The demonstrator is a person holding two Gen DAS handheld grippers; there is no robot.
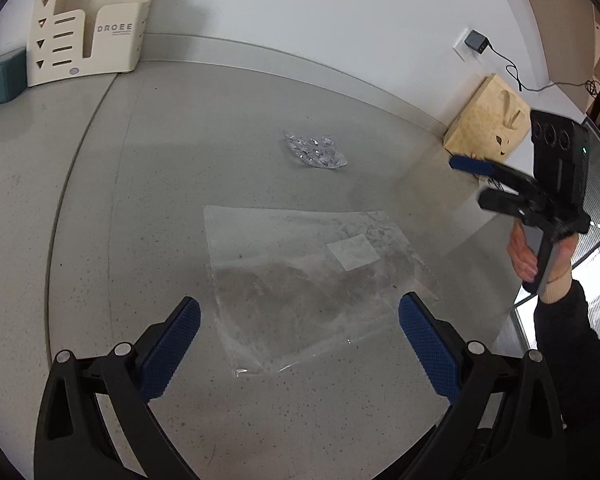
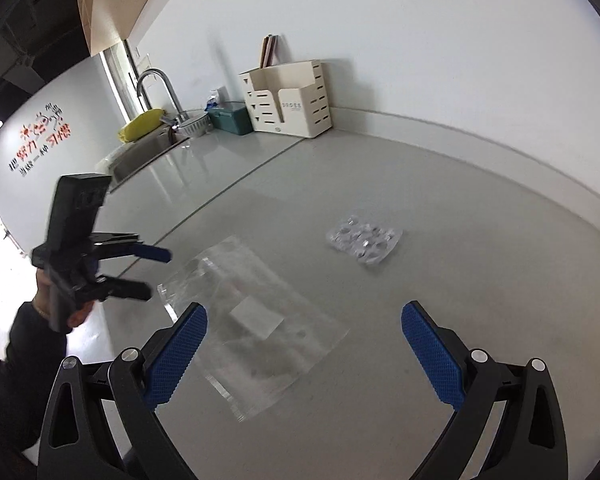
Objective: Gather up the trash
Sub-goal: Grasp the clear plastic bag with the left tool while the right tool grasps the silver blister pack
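Both grippers empty and spread wide; my left gripper (image 1: 300, 344) hovers over the near edge of the clear plastic bag (image 1: 300, 276) lying flat on the counter (image 1: 160, 200); the empty blister pack (image 1: 315, 153) sits just beyond; right gripper (image 2: 304, 350) off to the side; I'd come in low and pinch a raised corner, flat film slips.
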